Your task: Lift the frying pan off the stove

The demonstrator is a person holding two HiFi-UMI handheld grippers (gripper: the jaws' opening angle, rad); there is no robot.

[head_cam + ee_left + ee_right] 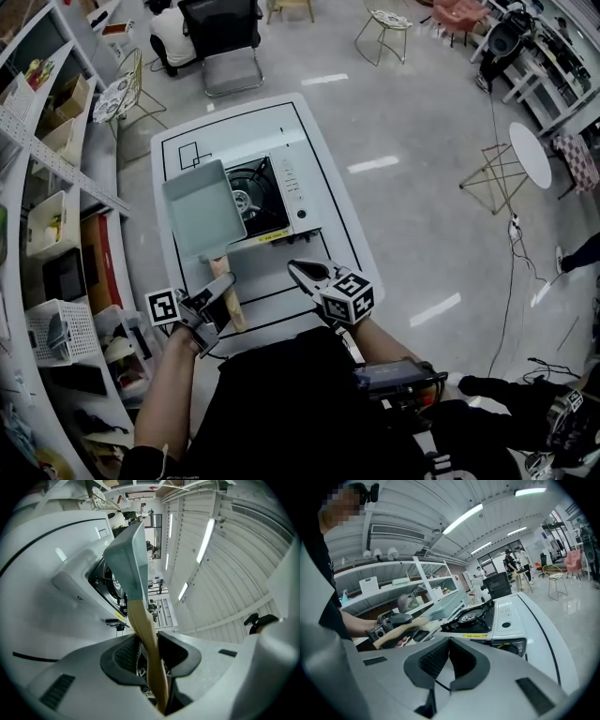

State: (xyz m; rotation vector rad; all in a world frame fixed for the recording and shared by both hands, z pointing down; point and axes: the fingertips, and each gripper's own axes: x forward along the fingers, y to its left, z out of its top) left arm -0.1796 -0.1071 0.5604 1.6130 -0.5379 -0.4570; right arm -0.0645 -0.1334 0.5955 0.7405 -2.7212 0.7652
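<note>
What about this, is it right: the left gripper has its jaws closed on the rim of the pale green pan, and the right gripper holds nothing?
Not quite. The left gripper has its jaws closed on the wooden handle of the pale green pan, not its rim, as the left gripper view shows. The right gripper holds nothing.

Matt pan (202, 208), smooth wooden handle (236, 315)

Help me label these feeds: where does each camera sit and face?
Head view: on the person's head, steeply down at stove and frying pan; left gripper, right gripper, left forearm show.
Left gripper view: on that gripper, along jaws clamping the pan's handle.
Right gripper view: on that gripper, shut jaws toward the stove; left forearm shows.
Shared: pan and stove.
</note>
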